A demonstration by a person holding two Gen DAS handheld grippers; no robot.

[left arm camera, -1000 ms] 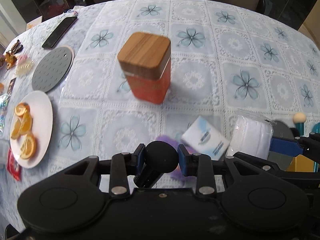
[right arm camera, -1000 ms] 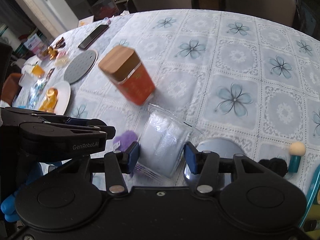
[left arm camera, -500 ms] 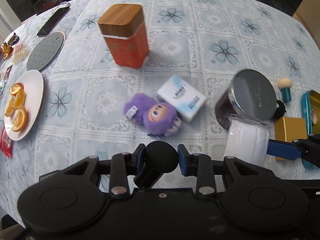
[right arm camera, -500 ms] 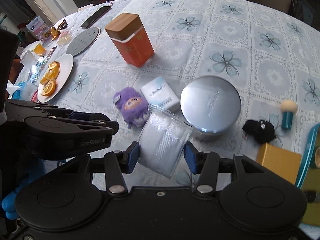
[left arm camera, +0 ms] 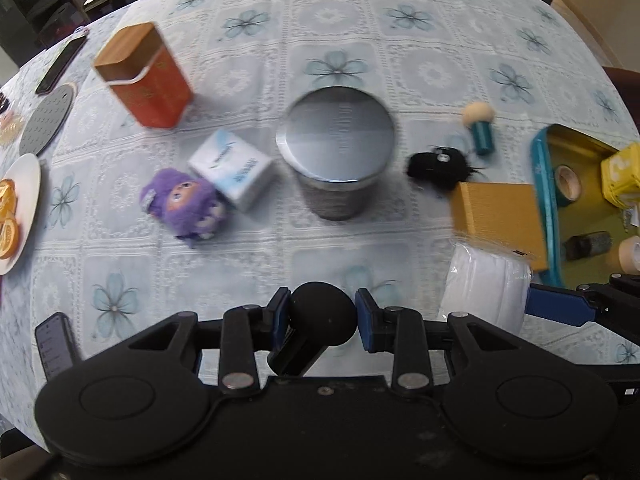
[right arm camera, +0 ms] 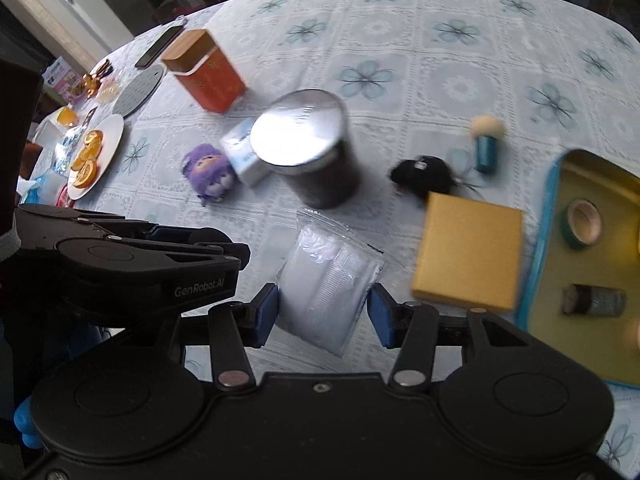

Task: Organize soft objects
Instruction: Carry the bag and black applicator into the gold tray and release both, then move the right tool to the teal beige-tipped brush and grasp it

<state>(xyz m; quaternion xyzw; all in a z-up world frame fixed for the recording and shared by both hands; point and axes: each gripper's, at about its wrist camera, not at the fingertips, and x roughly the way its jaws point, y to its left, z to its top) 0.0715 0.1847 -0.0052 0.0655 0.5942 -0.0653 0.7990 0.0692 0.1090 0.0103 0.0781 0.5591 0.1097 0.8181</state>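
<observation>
- Black foam ball (left arm camera: 322, 313) on a stubby stem sits pinched between the left tongs (left arm camera: 322, 312), which are closed down hard on it — it is held by the round head alone, so a jolt could roll it out and drop it onto the surface (left arm camera: 400, 60).
- Clear-bagged white pads (right arm camera: 328, 284) hang between the right tongs (right arm camera: 323, 311), which stand about half open yet bear on both sides of the bag; slick plastic over a squashy stack could slide out downwards if the squeeze slackens.
- Both tongs ride just beside each other, the left one's arm filling the near left of the right view — a sideways drift could knock them together and shake either load loose.
- Just beyond the bag lies a gold box (right arm camera: 468, 252), hard against the blue rim of the tray (right arm camera: 540, 248). If the tray is the goal, as I judge, a low-carried bag could catch on the box's edge.
- Further out stands a tall tin (left arm camera: 336, 160) with a silver lid; an arm sweeping across could tip it onto the tissue pack (left arm camera: 232, 168) or the purple doll (left arm camera: 182, 204).
- Black fluffy toy (left arm camera: 438, 166) near the tray is light, and the brush (left arm camera: 480, 128) behind it stands upright — a careless reach for the toy could topple that.
</observation>
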